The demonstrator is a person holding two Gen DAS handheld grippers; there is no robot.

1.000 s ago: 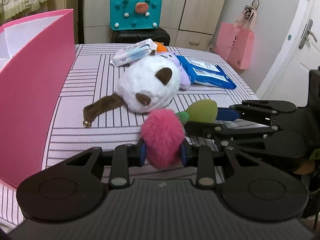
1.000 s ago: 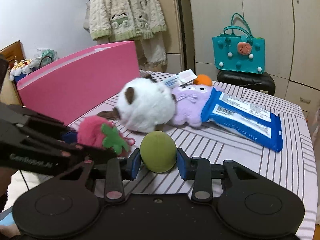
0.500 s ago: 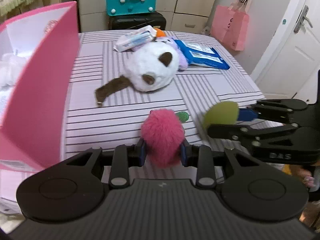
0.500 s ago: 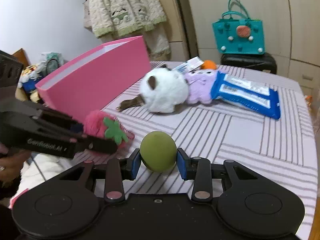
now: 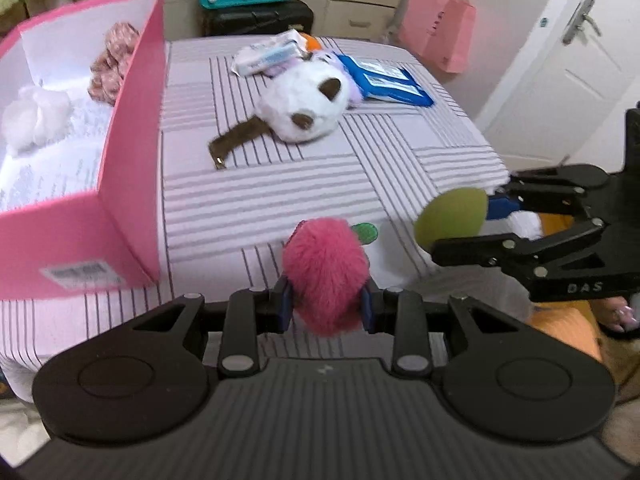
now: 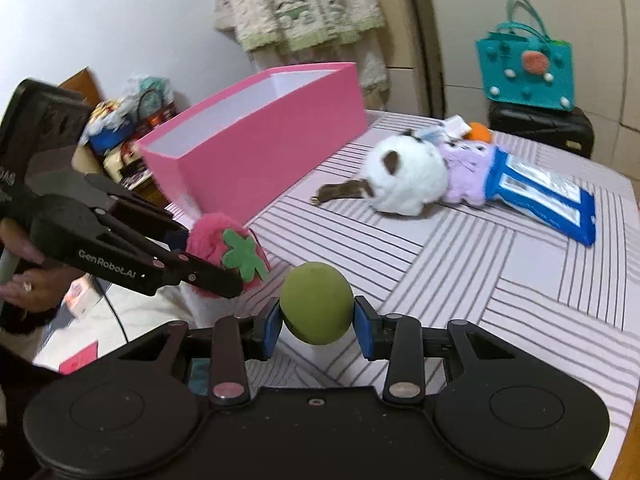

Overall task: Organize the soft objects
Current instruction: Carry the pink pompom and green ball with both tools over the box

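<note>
My left gripper [image 5: 325, 307] is shut on a fluffy pink strawberry plush [image 5: 325, 274] with a green felt leaf, held above the near edge of the striped table [image 5: 280, 184]. The right gripper [image 6: 316, 322] is shut on a soft olive-green ball [image 6: 316, 303]; that ball [image 5: 452, 220] hangs at the right in the left wrist view. The strawberry [image 6: 224, 248] sits left of the ball in the right wrist view. An open pink box [image 5: 132, 152] stands at the left, holding a white fluffy toy [image 5: 36, 118] and a pinkish plush [image 5: 110, 60].
A white-and-brown round plush [image 5: 306, 106] lies mid-table with a lilac plush [image 6: 466, 172] behind it. A blue wipes pack [image 5: 390, 84], a white tube pack [image 5: 266, 54] and an orange item [image 6: 478, 132] lie at the far end. A person's hand [image 6: 32, 288] grips the left handle.
Both grippers rose and drew back from the table with their toys still held. The box's inside with its toys has come into the left wrist view.
</note>
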